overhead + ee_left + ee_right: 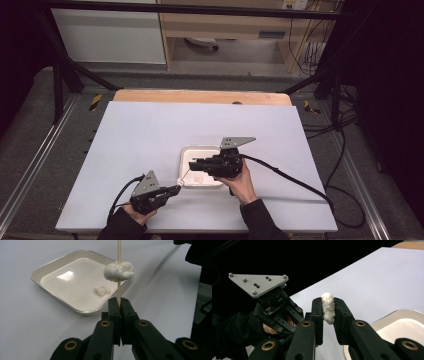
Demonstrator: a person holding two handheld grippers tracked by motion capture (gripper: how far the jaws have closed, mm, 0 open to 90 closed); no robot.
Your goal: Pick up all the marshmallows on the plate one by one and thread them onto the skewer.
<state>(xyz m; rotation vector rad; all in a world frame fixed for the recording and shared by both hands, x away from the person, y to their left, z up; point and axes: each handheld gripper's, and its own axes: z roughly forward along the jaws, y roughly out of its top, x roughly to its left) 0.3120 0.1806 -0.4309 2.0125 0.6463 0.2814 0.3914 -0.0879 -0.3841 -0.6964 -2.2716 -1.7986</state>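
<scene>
Threading white dough-like lumps onto a thin wooden skewer, by the look of it. Already sitting on the skewer: one white lump, hanging above the near corner of the tray. Being pinched right now between the right gripper fingers: a second white piece, held up off the surface, well short of the skewer tip. Lying loose in the tray: one more small bit. Clamping the skewer's lower end tight: the left gripper, fingers fully closed on the stick, angling it toward the tray from the near-left of the white surface.

Probably mid-loading, piece two about to go on. Calling for next: lining the held piece up with the skewer tip, then pushing it down along the stick without bending or snapping it.
</scene>
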